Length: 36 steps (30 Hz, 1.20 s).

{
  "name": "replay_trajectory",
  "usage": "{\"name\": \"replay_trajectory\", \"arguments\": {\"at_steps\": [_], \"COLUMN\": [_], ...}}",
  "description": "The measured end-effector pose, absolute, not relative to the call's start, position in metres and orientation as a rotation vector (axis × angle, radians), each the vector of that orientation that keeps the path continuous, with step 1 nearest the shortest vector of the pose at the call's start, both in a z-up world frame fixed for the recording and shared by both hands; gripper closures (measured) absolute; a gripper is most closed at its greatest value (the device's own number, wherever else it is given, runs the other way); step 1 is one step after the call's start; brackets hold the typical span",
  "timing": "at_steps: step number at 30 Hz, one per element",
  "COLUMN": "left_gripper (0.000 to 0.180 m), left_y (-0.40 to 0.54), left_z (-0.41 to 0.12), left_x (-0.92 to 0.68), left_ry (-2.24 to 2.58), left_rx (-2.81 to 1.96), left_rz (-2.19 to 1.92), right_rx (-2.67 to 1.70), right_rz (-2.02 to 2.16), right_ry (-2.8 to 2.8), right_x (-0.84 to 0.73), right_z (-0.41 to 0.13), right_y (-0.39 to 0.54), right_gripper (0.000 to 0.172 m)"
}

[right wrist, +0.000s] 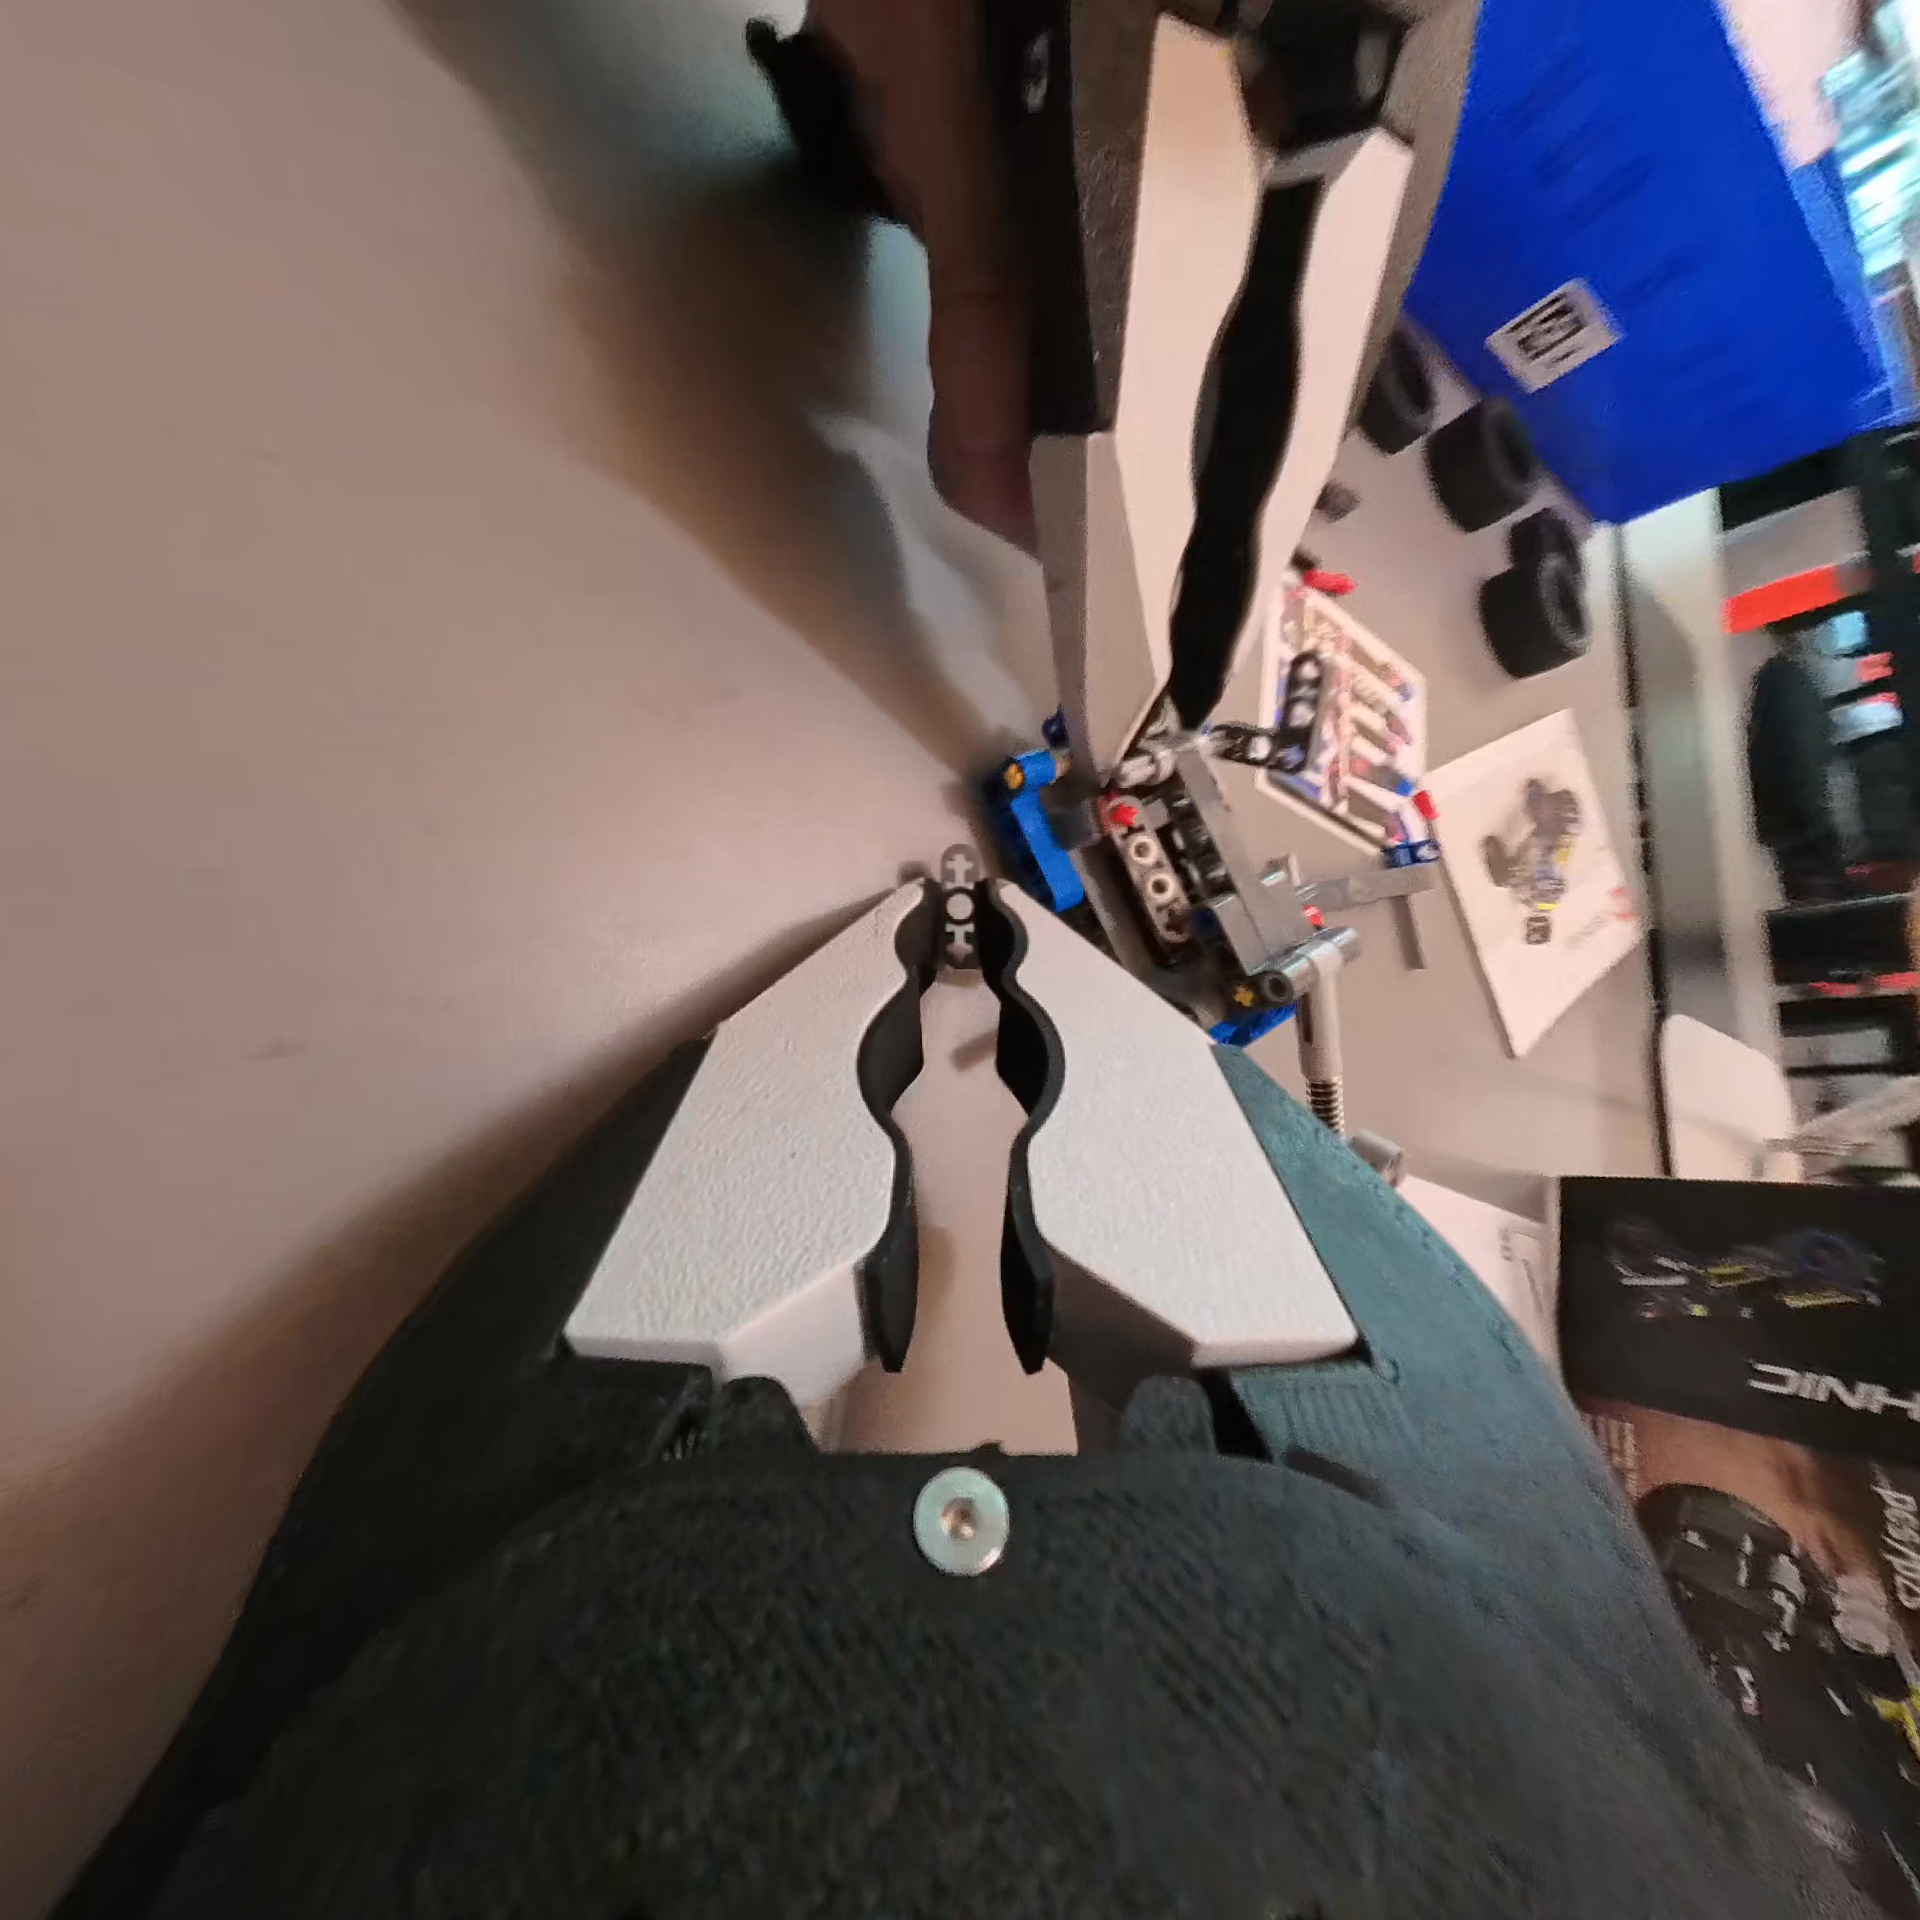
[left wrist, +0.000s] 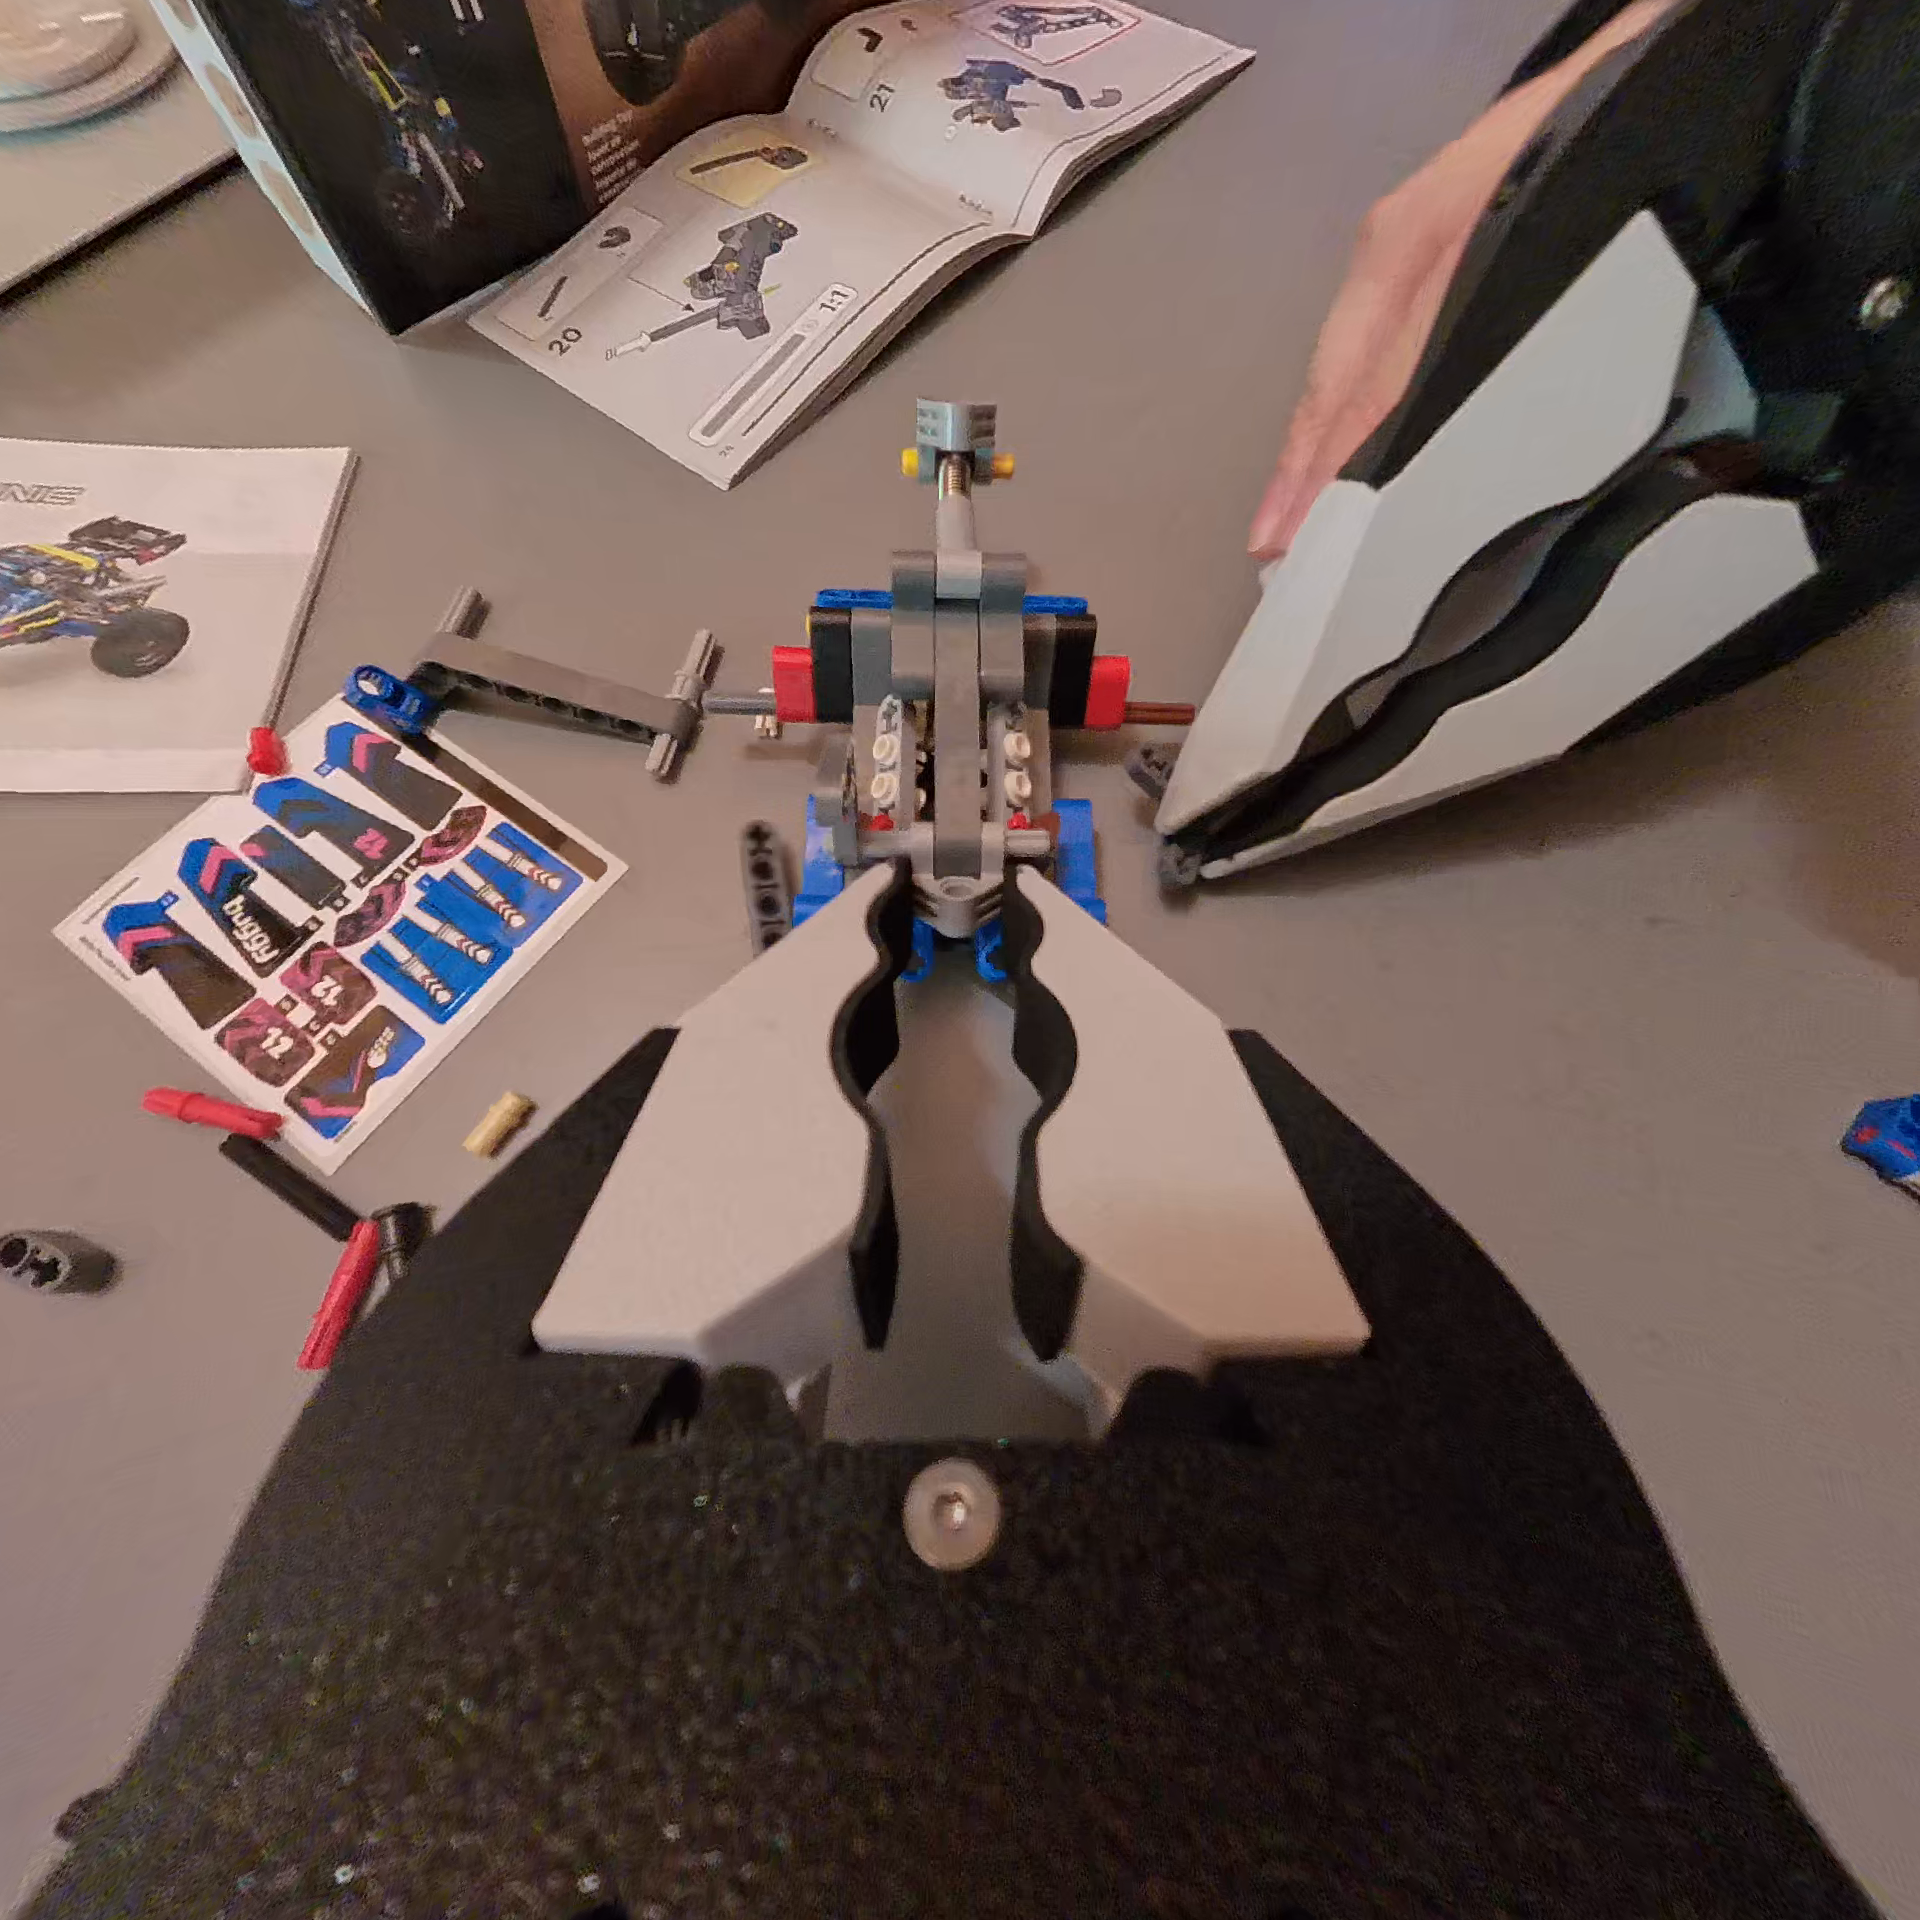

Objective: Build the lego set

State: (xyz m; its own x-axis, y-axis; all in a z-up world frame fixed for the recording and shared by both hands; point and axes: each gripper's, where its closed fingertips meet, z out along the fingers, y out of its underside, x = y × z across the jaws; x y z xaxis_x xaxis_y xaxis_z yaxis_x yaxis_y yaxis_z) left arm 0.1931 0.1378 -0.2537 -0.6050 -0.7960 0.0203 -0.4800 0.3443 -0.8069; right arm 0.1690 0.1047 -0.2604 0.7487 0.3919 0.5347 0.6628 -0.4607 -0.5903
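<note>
Left tongs (left wrist: 951, 904) clamped on grey end of brick-built chassis (left wrist: 951, 717); chassis on desk (left wrist: 1455, 1039), long axis toward 12 o'clock. Right tongs (right wrist: 958, 914) clamped on short grey beam (right wrist: 958, 909), tips at chassis's 3 o'clock, near. Sticker sheet (left wrist: 332, 925) at 9 o'clock.

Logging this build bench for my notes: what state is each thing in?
Left gripper: shut on brick model.
Brick model: partly built, on table.
Right gripper: shut on small grey beam.
Instruction booklet: open.
Sticker sheet: lying flat.
</note>
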Motion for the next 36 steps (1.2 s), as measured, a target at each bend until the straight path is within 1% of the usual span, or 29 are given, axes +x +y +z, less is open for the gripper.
{"name": "replay_trajectory", "arguments": {"at_steps": [3, 9, 14, 24, 36], "left_gripper": [0.168, 0.168, 0.168, 0.168, 0.168], "left_y": [0.138, 0.138, 0.136, 0.127, 0.123], "left_z": [-0.254, -0.254, -0.252, -0.251, -0.251], "left_x": [0.193, 0.191, 0.194, 0.189, 0.189], "left_ry": [2.235, 2.243, 2.225, 2.202, 2.207], "left_rx": [-1.109, -1.071, -1.041, -1.367, -1.356], "left_rz": [-1.136, -1.127, -1.111, -1.34, -1.322], "right_rx": [-2.029, -1.922, -1.871, -1.846, -1.865], "right_rz": [-0.565, -0.713, -0.868, -0.926, -1.022], "right_ry": [-0.797, -0.716, -0.725, -0.88, -0.936], "right_x": [0.174, 0.187, 0.196, 0.18, 0.182], "right_z": [-0.256, -0.229, -0.221, -0.231, -0.237], "right_y": [0.107, 0.109, 0.107, 0.112, 0.115], "right_gripper": [0.167, 0.167, 0.167, 0.168, 0.167]}}
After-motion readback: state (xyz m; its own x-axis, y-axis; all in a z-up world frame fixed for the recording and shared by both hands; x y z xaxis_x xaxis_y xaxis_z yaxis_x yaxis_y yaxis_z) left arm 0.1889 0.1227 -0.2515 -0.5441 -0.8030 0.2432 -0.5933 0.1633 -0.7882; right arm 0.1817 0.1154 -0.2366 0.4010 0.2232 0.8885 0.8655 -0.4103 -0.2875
